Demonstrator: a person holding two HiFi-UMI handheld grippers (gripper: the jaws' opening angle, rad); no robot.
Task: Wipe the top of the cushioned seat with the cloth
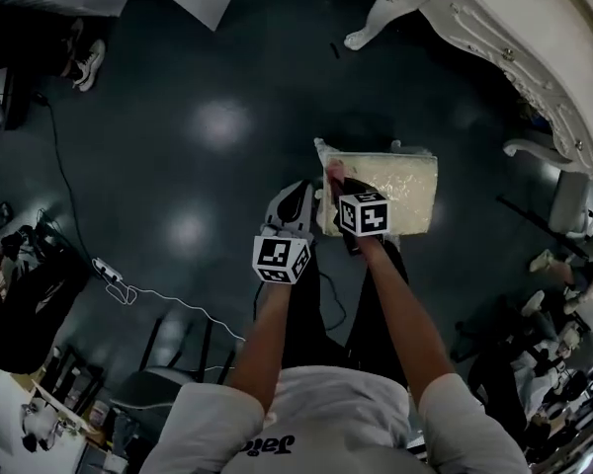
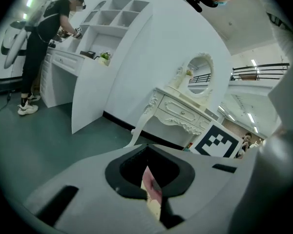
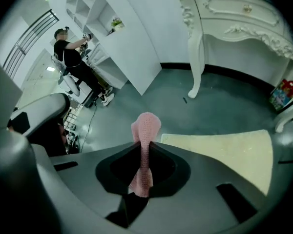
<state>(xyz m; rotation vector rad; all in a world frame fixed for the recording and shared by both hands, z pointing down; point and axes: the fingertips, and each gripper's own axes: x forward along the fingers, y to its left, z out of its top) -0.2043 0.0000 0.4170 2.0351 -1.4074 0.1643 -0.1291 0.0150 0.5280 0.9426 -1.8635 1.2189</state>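
The cushioned seat [image 1: 395, 191] is a cream, rectangular stool top on the dark floor just ahead of my legs. A pink knitted cloth [image 1: 334, 173] sits at its near left corner, and my right gripper [image 1: 338, 186] is shut on it. In the right gripper view the cloth [image 3: 145, 130] sticks up from between the jaws of this gripper [image 3: 142, 172], with the seat [image 3: 224, 150] to the right. My left gripper [image 1: 306, 197] hovers just left of the seat, jaws together and holding nothing. Through the slit of the left gripper [image 2: 149, 179] a bit of pink cloth [image 2: 150, 185] shows.
An ornate white dressing table [image 1: 494, 28] stands at the far right, with its leg [image 1: 376, 18] close behind the seat. A white cable [image 1: 153, 294] runs over the floor at left. A person [image 2: 41, 43] works at white shelves [image 2: 117, 13] farther off.
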